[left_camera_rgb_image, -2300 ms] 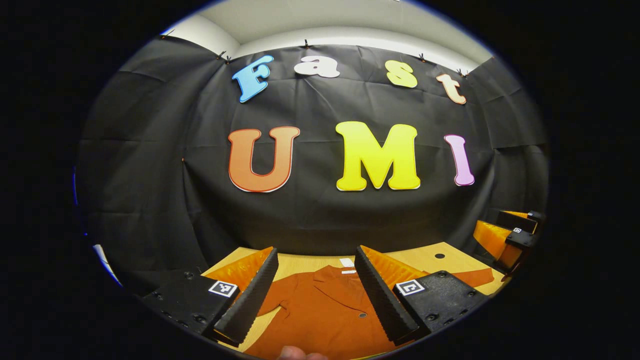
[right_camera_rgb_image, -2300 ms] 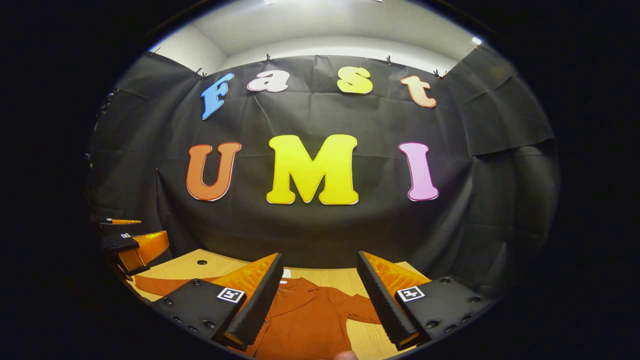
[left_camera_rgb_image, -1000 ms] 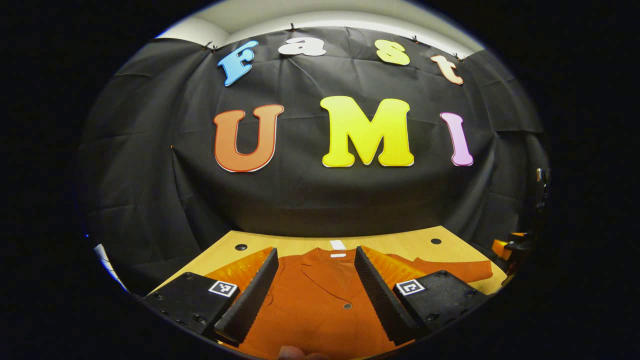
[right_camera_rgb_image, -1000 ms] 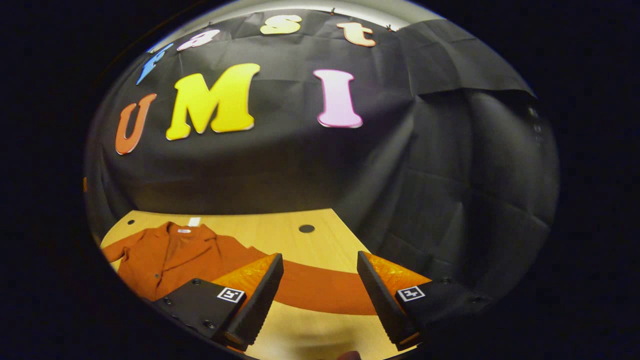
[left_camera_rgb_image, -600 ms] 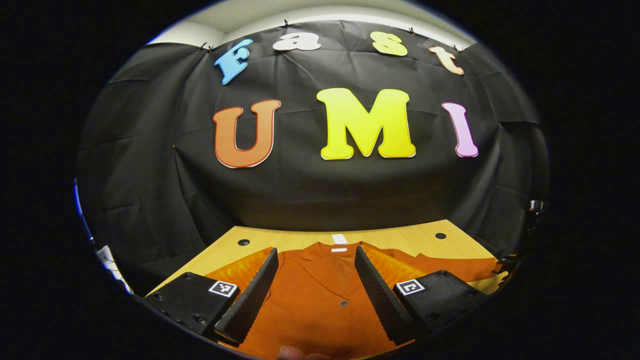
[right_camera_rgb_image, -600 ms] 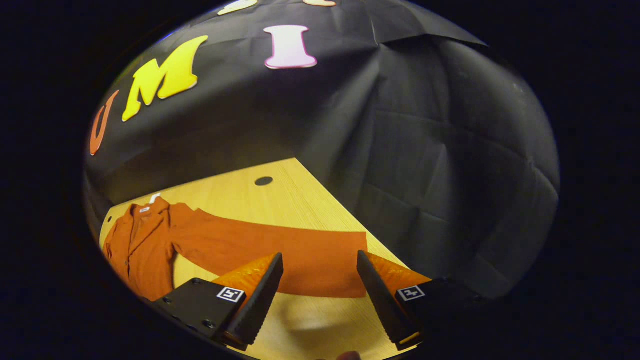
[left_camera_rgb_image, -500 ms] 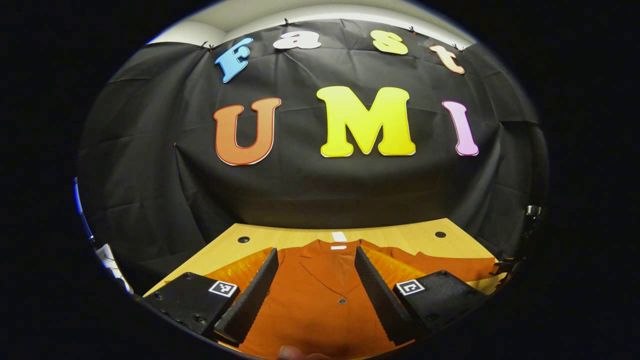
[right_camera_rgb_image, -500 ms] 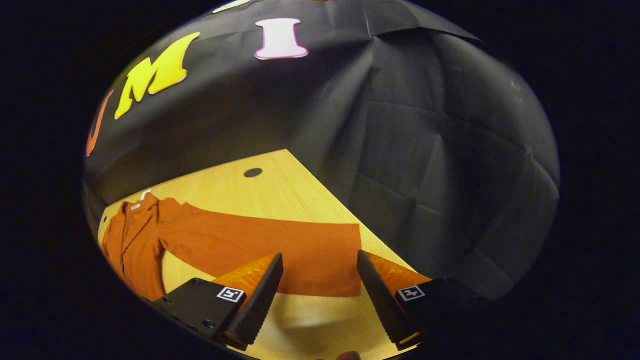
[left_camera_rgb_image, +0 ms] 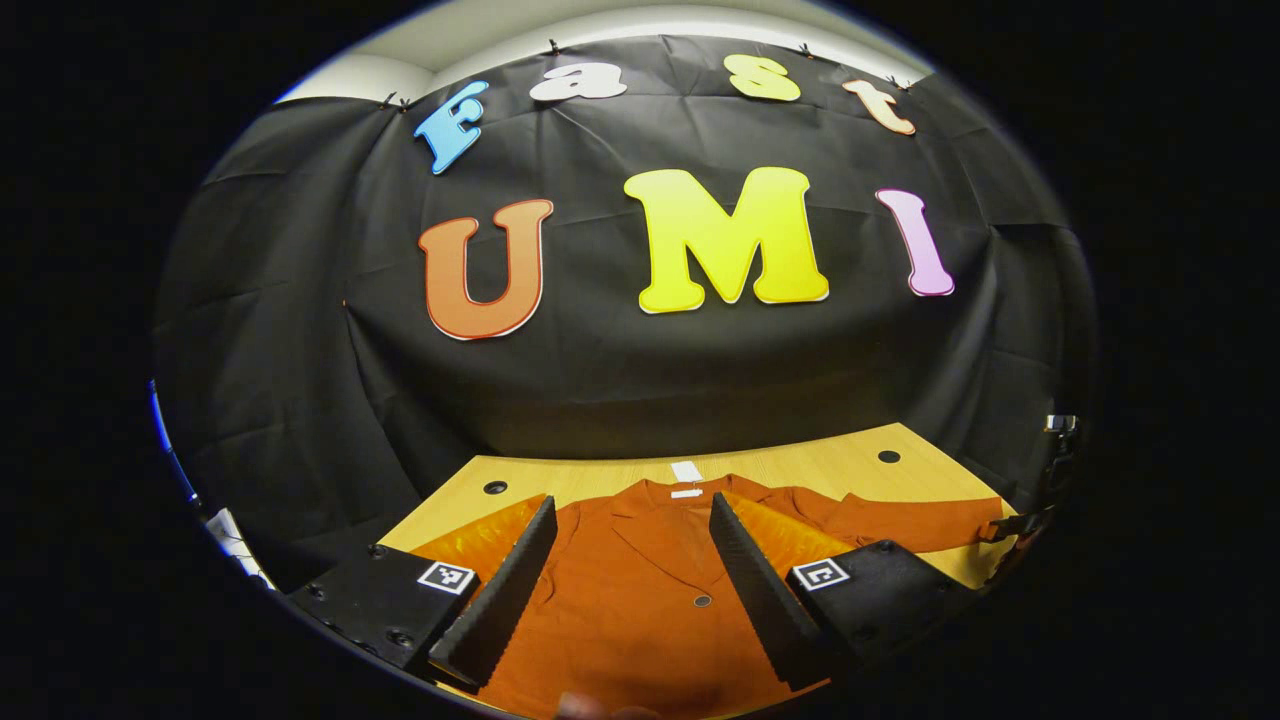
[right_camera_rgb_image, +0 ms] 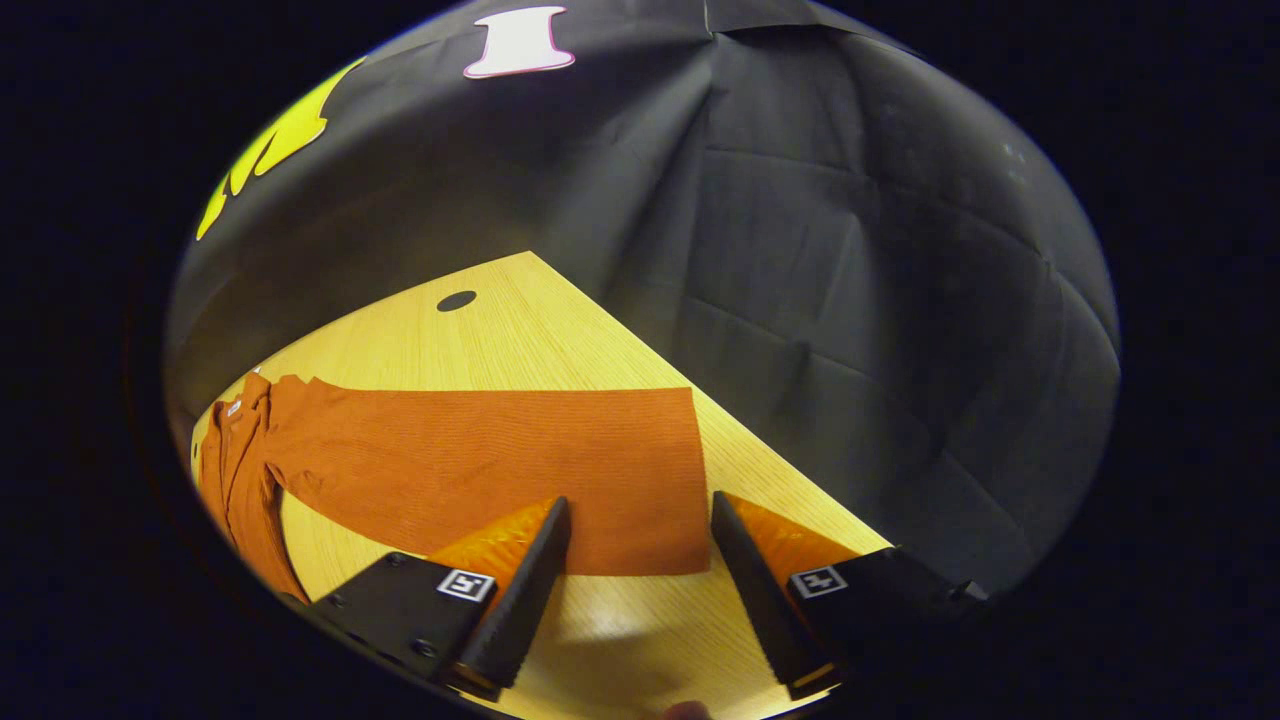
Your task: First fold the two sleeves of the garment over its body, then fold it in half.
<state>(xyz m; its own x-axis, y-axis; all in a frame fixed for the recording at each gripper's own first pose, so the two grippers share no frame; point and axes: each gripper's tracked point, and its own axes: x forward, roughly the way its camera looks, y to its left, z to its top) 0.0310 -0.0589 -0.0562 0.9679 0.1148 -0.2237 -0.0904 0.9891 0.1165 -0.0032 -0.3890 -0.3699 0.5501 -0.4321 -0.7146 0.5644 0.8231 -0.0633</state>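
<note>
The garment lies flat on the table, the left gripper open above its body, the right gripper open over the sleeve end, both holding nothing.

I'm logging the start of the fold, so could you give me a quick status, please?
Both grippers open, holding nothing. Right gripper at the cuff of the sleeve, which lies flat, unfolded. Left gripper over the garment.
</note>
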